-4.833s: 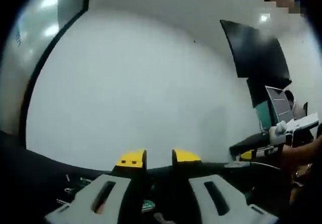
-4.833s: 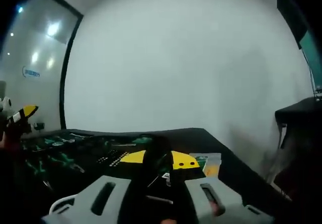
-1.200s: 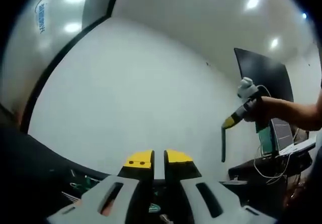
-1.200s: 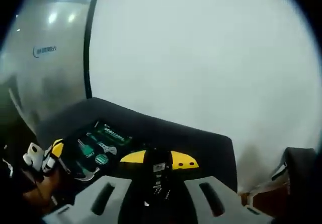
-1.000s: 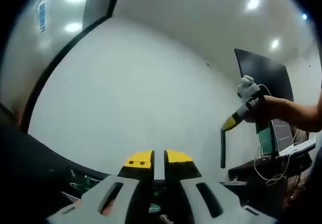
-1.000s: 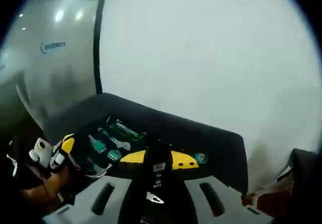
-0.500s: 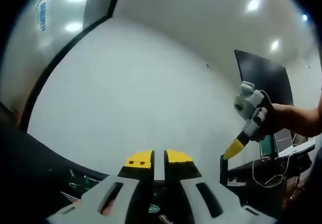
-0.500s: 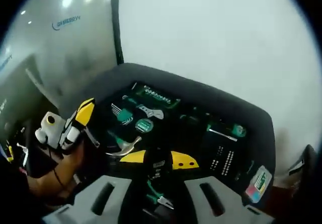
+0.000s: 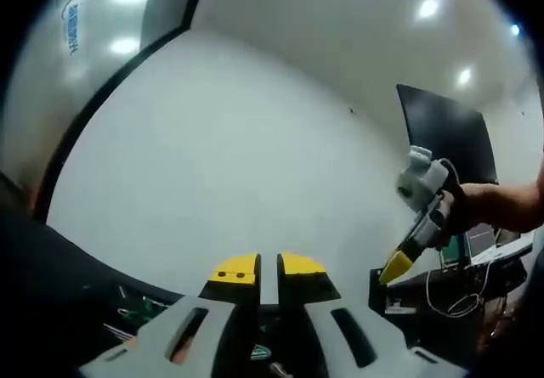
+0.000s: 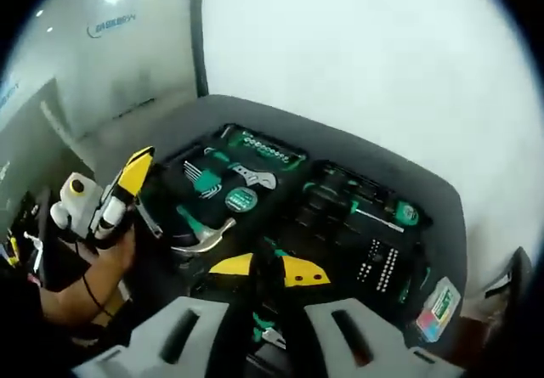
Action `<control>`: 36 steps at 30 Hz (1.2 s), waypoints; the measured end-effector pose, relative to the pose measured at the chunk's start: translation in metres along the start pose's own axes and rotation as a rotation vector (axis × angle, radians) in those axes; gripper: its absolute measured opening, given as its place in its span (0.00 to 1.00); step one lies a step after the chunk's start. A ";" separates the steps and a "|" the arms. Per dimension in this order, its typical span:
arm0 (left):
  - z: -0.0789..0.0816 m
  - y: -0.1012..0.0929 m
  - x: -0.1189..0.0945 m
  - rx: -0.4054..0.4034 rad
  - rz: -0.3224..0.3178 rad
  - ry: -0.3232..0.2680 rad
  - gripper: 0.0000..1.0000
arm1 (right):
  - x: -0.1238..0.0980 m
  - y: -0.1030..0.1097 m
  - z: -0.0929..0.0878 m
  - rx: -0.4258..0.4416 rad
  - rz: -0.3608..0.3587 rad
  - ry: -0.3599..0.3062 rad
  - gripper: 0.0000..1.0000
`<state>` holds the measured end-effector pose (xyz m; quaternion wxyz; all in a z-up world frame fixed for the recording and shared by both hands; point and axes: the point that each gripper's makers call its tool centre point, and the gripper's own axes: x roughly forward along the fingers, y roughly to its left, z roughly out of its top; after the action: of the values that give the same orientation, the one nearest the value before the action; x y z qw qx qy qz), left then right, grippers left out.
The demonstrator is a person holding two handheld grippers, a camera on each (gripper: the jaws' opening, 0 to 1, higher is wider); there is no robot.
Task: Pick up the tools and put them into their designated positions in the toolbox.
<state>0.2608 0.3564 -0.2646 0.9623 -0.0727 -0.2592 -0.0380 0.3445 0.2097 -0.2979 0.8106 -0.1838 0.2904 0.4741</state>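
The open black toolbox (image 10: 299, 193) lies on a grey surface below my right gripper (image 10: 268, 269). In its slots lie a hammer (image 10: 202, 240), a round tape measure (image 10: 241, 200), an adjustable wrench (image 10: 252, 175) and a screwdriver (image 10: 382, 218). My right gripper is shut on a slim dark tool (image 10: 265, 278) above the box's near edge. In the left gripper view that gripper (image 9: 394, 268) points down at the right, the dark tool (image 9: 374, 286) hanging from it. My left gripper (image 9: 269, 266) has its yellow tips a thin slit apart with nothing between; it also appears beside the box (image 10: 129, 184).
A hand (image 10: 100, 263) holds the left gripper at the box's left side. A white wall (image 10: 382, 72) rises behind the grey surface (image 10: 340, 153). A black monitor (image 9: 442, 132) and a desk with cables (image 9: 450, 289) stand at the right. A coloured card (image 10: 433, 310) lies at the box's right corner.
The right gripper has tipped down and closed in over the toolbox with the dark tool in it; in the left gripper view it has sunk lower. The left gripper has stayed put.
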 end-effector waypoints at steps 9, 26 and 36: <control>-0.002 0.000 0.002 0.007 0.002 0.006 0.10 | -0.013 0.007 -0.010 -0.351 -0.048 -0.048 0.13; -0.011 -0.005 0.004 0.030 -0.022 0.033 0.10 | -0.083 -0.015 -0.114 0.106 0.079 -0.131 0.18; -0.017 -0.007 0.005 0.057 -0.026 0.060 0.10 | -0.026 0.013 -0.144 -0.104 0.168 0.003 0.22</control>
<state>0.2724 0.3467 -0.2762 0.9708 -0.0409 -0.2321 -0.0451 0.2810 0.1164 -0.3915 0.7571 -0.2011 0.2809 0.5545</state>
